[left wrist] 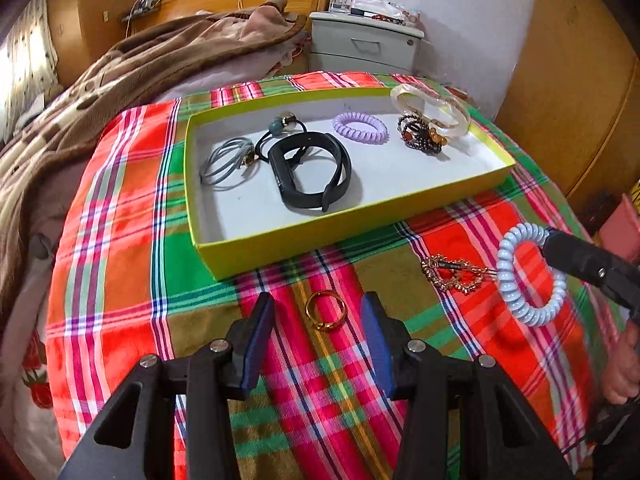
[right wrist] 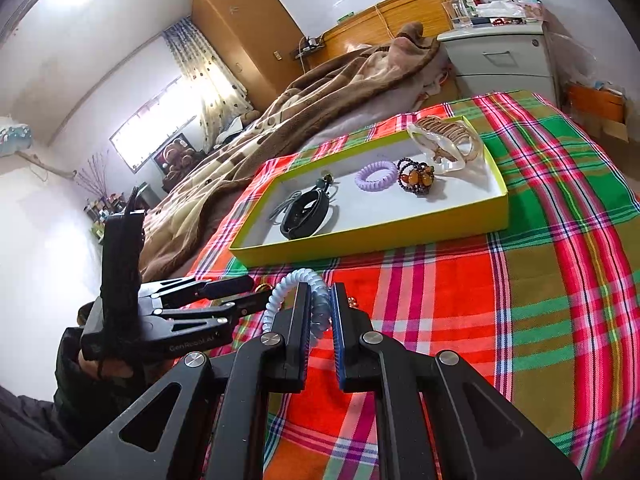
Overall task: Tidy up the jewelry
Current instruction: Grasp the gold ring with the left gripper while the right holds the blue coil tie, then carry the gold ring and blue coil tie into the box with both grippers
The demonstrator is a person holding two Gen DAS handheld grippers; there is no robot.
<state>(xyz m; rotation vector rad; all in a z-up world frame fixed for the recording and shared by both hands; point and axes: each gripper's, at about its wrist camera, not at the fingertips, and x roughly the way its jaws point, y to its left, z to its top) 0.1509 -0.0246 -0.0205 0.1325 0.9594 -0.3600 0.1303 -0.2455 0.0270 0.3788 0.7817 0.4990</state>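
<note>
The right gripper (right wrist: 320, 312) is pinching a pale blue coil hair tie (left wrist: 530, 274), its fingers nearly closed on the coil so the ring is hanging upright above the plaid cloth (left wrist: 120, 240), its opening facing sideways. The left gripper (left wrist: 318, 320) is standing wide apart and holding nothing, its fingers straddling a gold ring (left wrist: 326, 310) lying flat. Beyond them, the yellow tray (left wrist: 320, 236) is sitting with its long side running left to right.

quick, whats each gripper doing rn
Left gripper: open, empty, fingers either side of the gold ring on the plaid cloth.
Right gripper: shut on the pale blue coil hair tie.
</note>
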